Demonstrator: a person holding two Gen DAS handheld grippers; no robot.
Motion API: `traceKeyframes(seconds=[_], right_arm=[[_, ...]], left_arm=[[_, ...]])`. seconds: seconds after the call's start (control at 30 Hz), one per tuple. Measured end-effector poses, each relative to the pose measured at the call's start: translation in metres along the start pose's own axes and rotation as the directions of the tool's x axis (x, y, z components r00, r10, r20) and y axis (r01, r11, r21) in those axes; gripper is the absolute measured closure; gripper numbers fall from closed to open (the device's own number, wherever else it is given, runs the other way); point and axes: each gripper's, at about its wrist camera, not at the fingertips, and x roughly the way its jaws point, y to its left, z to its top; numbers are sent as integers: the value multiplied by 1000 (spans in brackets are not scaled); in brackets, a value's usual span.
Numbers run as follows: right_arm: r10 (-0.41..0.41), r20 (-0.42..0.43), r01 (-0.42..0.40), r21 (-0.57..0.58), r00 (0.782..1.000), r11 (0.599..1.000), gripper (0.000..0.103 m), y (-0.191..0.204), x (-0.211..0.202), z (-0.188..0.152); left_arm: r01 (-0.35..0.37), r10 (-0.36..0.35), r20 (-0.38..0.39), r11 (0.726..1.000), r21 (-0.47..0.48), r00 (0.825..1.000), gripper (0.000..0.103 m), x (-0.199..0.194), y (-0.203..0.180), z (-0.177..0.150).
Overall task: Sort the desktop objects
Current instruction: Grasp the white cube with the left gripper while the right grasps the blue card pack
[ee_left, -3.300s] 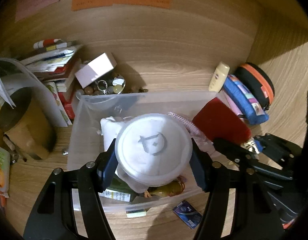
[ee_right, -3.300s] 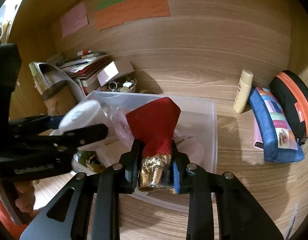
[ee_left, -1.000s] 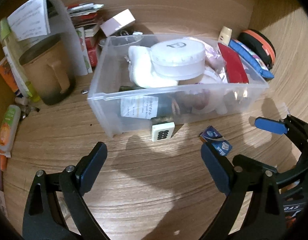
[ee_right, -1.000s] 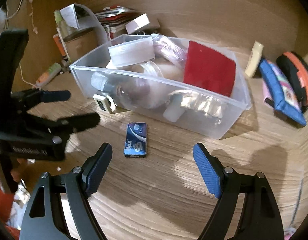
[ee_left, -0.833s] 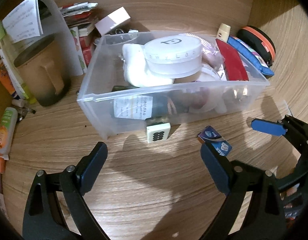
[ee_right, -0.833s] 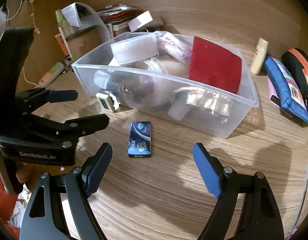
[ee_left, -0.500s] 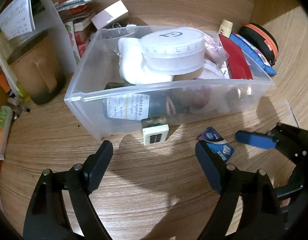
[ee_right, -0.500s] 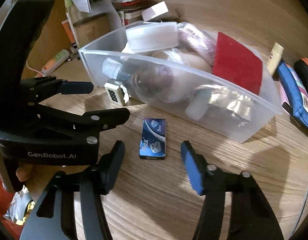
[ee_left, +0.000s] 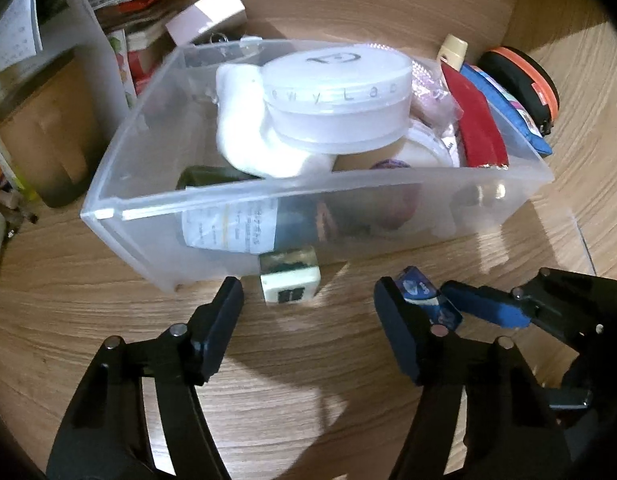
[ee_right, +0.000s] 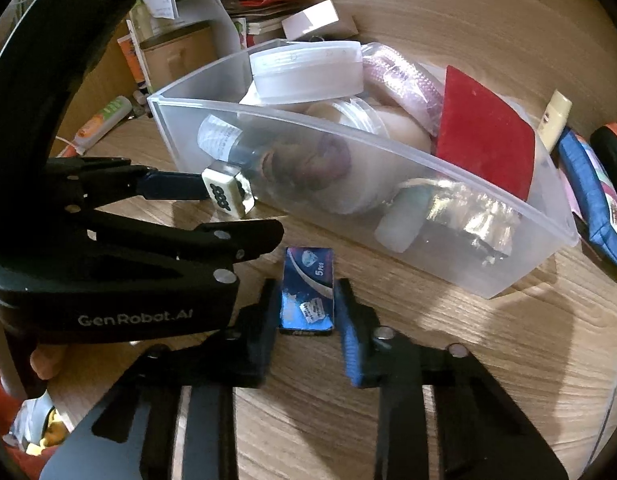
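Clutter-filled clear bin (ee_right: pixel 484 276) just beyond wide-open left claw (ee_left: pixel 308 308); right claw (ee_right: pixel 306 308) snug around blue packet (ee_right: pixel 307 288).

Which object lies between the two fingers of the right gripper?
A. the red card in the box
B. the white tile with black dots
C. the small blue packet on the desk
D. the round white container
C: in the right wrist view, the small blue packet lies flat on the desk between the fingers of the right gripper, whose jaws stand close on either side.

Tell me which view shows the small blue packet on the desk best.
The right wrist view: the blue packet lies flat and fully visible, bracketed by the right gripper. In the left wrist view, the packet is partly hidden behind the left gripper.
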Motion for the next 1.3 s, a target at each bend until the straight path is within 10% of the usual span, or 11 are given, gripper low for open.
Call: traceKeyframes(seconds=[0.37, 0.53, 1.3], right_arm=[[-10, 20, 9, 60, 1000, 998, 78, -10, -1, 0], [7, 29, -9, 74, 1000, 997, 78, -13, -4, 1], [4, 130, -20, 128, 992, 992, 78, -23, -49, -2]], left_arm=[[-10, 11, 17, 999, -41, 1000, 48, -4, 5, -2], [-14, 16, 26, 998, -63, 1000, 79, -5, 11, -2], [-9, 13, 131, 1000, -26, 991, 79, -53, -3, -7]])
